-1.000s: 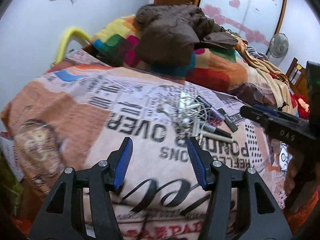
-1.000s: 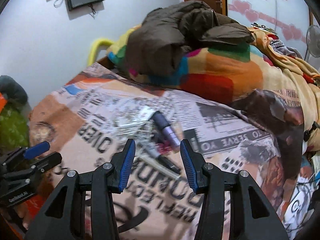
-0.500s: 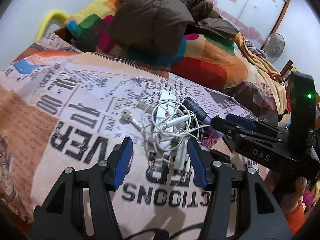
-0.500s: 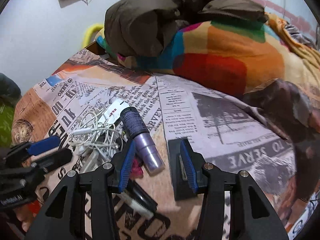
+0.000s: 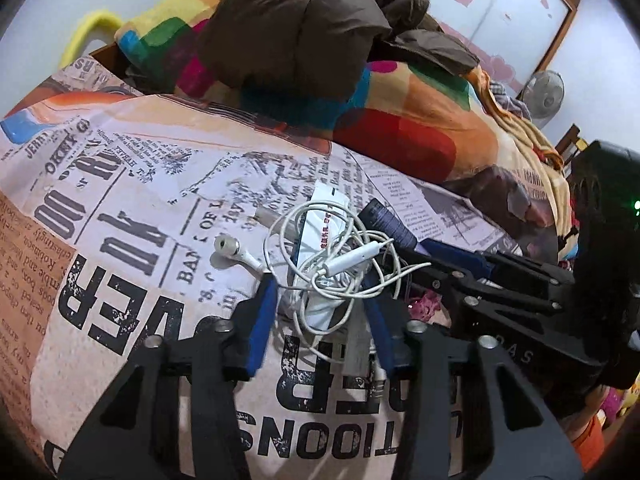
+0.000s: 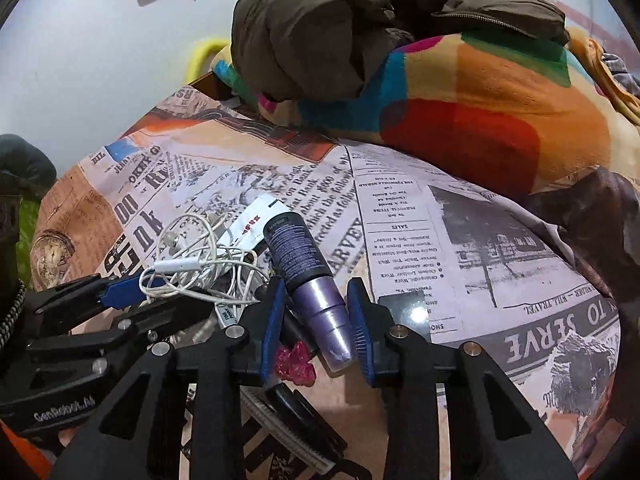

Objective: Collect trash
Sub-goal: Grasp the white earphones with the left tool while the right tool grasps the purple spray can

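Observation:
A tangle of white earphones (image 5: 328,264) lies over a white tube (image 5: 320,236) on the newspaper-print bedsheet (image 5: 132,216). My left gripper (image 5: 322,320) is open, its blue pads on either side of the tangle's near end. A dark blue and purple spray bottle (image 6: 308,276) lies on the sheet. My right gripper (image 6: 318,328) is open with the bottle's purple cap between its pads. The earphones (image 6: 192,260) and the left gripper (image 6: 120,296) show at left in the right wrist view. The right gripper (image 5: 472,268) shows at right in the left wrist view.
A pink crumpled wrapper (image 6: 296,360), a black comb (image 6: 288,432) and a small black square (image 6: 404,308) lie near the bottle. A brown jacket (image 5: 304,28) sits on a colourful blanket (image 5: 420,120) behind. A fan (image 5: 544,96) stands at the far right.
Both grippers have moved forward and down onto the pile. The left now straddles the earphones, and the right now straddles the bottle's cap. Both stay open.

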The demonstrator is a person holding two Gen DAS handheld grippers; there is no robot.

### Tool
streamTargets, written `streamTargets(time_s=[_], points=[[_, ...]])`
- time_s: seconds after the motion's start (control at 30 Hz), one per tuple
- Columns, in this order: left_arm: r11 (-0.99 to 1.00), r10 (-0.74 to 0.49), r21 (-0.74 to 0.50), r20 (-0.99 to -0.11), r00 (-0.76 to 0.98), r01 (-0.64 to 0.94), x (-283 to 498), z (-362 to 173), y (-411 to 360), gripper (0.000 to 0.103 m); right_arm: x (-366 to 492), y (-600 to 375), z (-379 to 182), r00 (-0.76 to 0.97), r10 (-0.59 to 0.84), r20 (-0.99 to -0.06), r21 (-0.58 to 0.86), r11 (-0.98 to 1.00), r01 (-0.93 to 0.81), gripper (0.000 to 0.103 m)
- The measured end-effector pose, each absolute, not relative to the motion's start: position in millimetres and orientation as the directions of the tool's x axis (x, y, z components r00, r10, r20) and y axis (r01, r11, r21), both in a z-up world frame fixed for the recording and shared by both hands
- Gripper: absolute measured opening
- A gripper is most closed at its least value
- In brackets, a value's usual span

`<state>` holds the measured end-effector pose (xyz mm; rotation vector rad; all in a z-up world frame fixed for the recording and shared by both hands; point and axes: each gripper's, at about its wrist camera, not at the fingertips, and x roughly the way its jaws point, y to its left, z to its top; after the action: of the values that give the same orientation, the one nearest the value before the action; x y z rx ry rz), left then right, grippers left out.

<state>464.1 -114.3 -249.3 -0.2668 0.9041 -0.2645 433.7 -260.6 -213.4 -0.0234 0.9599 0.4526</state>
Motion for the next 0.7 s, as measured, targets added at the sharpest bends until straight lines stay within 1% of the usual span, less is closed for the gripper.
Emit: streamTargets(time_s=[0.07,0.13,0.17,0.2,0.3,0.4,0.47,0.7], points=[[0.934,-0.333,-0.339,-0.723,0.605,0.11,462,-247,-113,0.032,434,-261,-214,0.483,0.367,-0.795,0.185,0.905,-0.382,0.029],[0.932,-0.337,-0.344,-0.715,0.613,0.111,461,-244,-112,0.02,436,-261,-215,0.479,0.37,-0.796,0.198,0.907,-0.372,0.029],[0.929,-0.344,-0.351,-0.711,0.614,0.114,460,-243,-111,0.019,438,-262,-216,0.474,0.374,-0.797,0.214,0.909,-0.356,0.029],[0.927,-0.349,-0.357,-0.709,0.613,0.116,459,-242,-110,0.014,438,-261,-217,0.474,0.374,-0.797,0.219,0.911,-0.35,0.029],[0.925,-0.355,-0.358,-0.703,0.616,0.125,455,-237,-108,0.011,440,-257,-218,0.482,0.361,-0.798,0.211,0.917,-0.338,0.028],[0.929,-0.344,-0.348,-0.695,0.632,0.123,450,-231,-104,0.005,437,-249,-218,0.496,0.329,-0.803,0.163,0.923,-0.349,0.026],[0.934,-0.33,-0.336,-0.687,0.647,0.119,445,-227,-102,0.005,436,-247,-219,0.51,0.318,-0.8,0.144,0.925,-0.351,0.026],[0.948,-0.295,-0.29,-0.663,0.688,0.127,429,-217,-100,0.002,436,-256,-216,0.516,0.325,-0.792,0.168,0.93,-0.328,0.024]])
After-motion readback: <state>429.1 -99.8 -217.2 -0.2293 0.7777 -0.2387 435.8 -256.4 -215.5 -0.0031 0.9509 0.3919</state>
